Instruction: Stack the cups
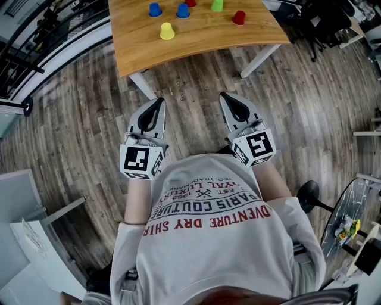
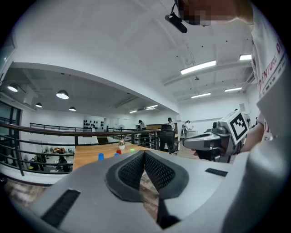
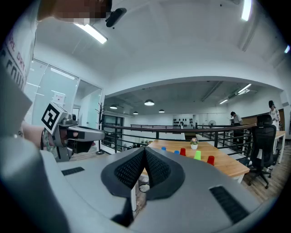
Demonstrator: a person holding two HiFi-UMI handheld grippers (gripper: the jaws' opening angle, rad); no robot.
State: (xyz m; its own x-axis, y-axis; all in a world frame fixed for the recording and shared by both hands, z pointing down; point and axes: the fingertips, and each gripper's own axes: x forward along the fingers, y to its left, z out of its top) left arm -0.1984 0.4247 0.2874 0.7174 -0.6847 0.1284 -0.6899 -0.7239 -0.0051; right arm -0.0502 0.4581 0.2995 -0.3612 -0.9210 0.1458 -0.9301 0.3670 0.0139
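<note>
Several small cups stand apart on the wooden table (image 1: 238, 37) ahead: a yellow cup (image 1: 167, 31), two blue cups (image 1: 155, 9) (image 1: 183, 11), a green cup (image 1: 216, 5) and a red cup (image 1: 239, 17). Another red one is cut off by the top edge. My left gripper (image 1: 159, 102) and right gripper (image 1: 225, 96) are held side by side over the floor, well short of the table. Both are shut with nothing between the pads. The right gripper view shows its shut jaws (image 3: 145, 152) and, far off, a green cup (image 3: 197, 155) and red cups (image 3: 210, 160).
Wood-plank floor lies between me and the table. The table's white legs (image 1: 259, 61) stand ahead. A black railing (image 1: 36, 36) runs at the far left, office chairs (image 1: 324, 24) stand at the upper right, and a white desk (image 1: 36, 238) is at the lower left.
</note>
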